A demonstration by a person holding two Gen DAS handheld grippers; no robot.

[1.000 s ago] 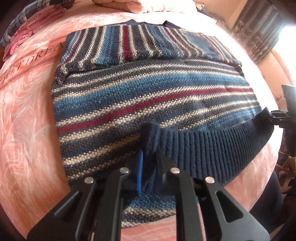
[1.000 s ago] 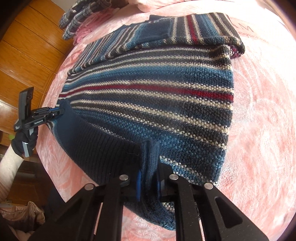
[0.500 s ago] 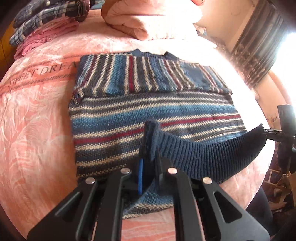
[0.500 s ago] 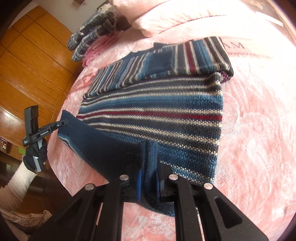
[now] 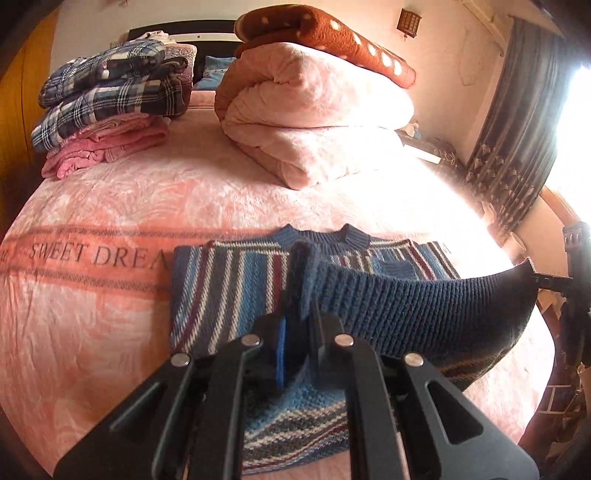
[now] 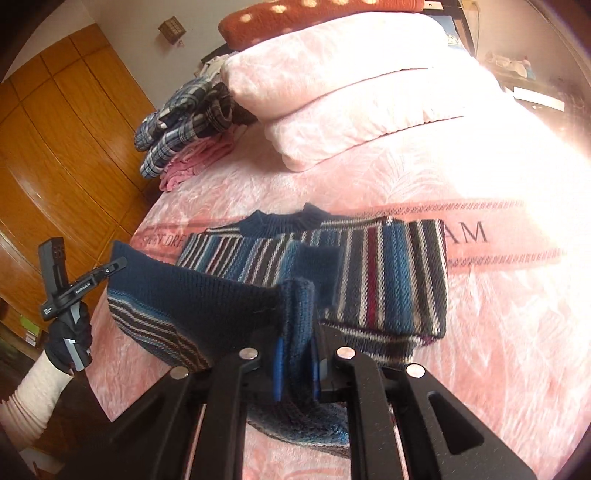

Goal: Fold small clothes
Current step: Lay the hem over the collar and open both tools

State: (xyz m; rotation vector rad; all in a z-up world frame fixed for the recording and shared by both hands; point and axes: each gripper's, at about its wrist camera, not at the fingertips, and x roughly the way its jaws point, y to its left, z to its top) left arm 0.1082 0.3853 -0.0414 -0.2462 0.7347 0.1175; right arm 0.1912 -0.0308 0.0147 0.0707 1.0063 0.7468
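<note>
A blue, grey, white and red striped knit sweater lies on the pink bed cover, sleeves folded in and collar at the far side. Its dark blue ribbed hem hangs in the air, stretched between both grippers. My left gripper is shut on the hem's left corner. My right gripper is shut on the right corner. In the right wrist view the left gripper shows at the hem's far end, held by a gloved hand. The raised hem hides the sweater's middle.
At the head of the bed a stack of plaid and pink folded clothes sits left of a folded pink blanket with a brown dotted blanket on top. A wooden wardrobe stands beside the bed, a curtain opposite.
Both grippers have lifted the hem off the bed and carried it toward the collar. The lower body of the sweater has risen and doubled over with it.
</note>
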